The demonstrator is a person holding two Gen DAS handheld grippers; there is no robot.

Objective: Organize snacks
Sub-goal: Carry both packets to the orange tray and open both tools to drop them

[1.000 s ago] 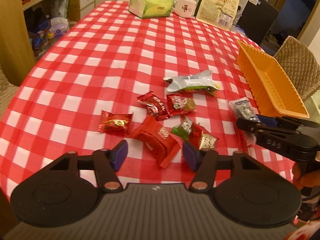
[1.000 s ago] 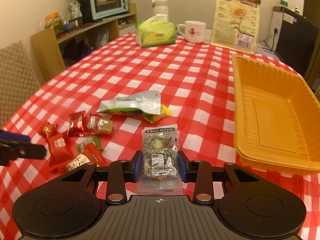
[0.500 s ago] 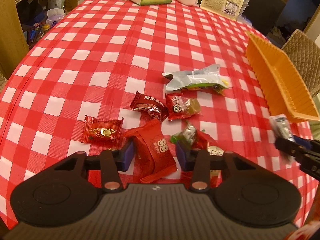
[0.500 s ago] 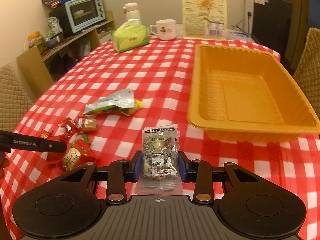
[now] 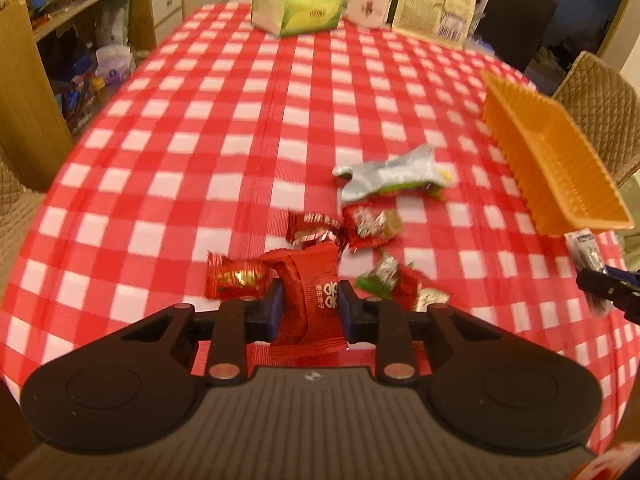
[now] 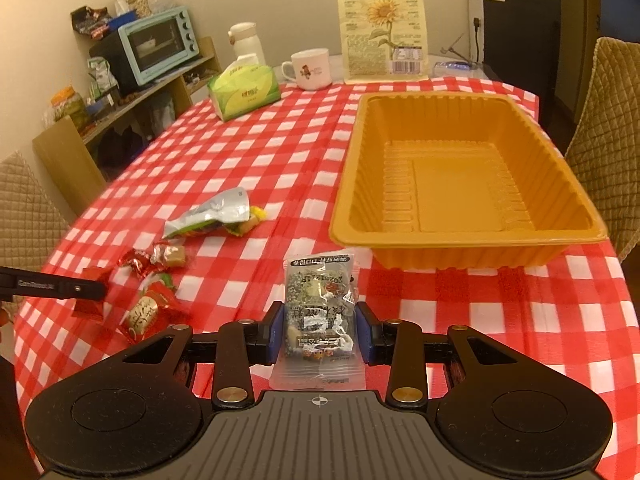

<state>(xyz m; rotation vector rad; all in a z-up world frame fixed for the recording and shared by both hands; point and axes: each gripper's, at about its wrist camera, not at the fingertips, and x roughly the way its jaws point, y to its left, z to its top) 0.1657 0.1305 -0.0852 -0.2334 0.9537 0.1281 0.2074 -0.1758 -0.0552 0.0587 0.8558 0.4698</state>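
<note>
My left gripper (image 5: 308, 306) is shut on a red snack packet (image 5: 310, 300) and holds it just above the checked tablecloth (image 5: 240, 140). My right gripper (image 6: 320, 330) is shut on a clear nut packet (image 6: 320, 312), in front of the near wall of the empty orange tray (image 6: 464, 184). Several small snacks remain on the cloth: a silver-green pouch (image 5: 392, 176), red candies (image 5: 236, 276) (image 5: 316, 228) (image 5: 370, 224) and a green-red pair (image 5: 400, 280). The right gripper with its packet (image 5: 586, 254) shows at the right of the left wrist view.
At the table's far end stand a green tissue box (image 6: 244, 92), a white mug (image 6: 310, 68) and a sunflower-seed bag (image 6: 382, 28). Quilted chairs (image 6: 612, 128) flank the table. A shelf with a toaster oven (image 6: 156, 46) is on the left.
My left gripper closed on the red packet and lifted it slightly. My right gripper carried the nut packet right, to face the orange tray.
</note>
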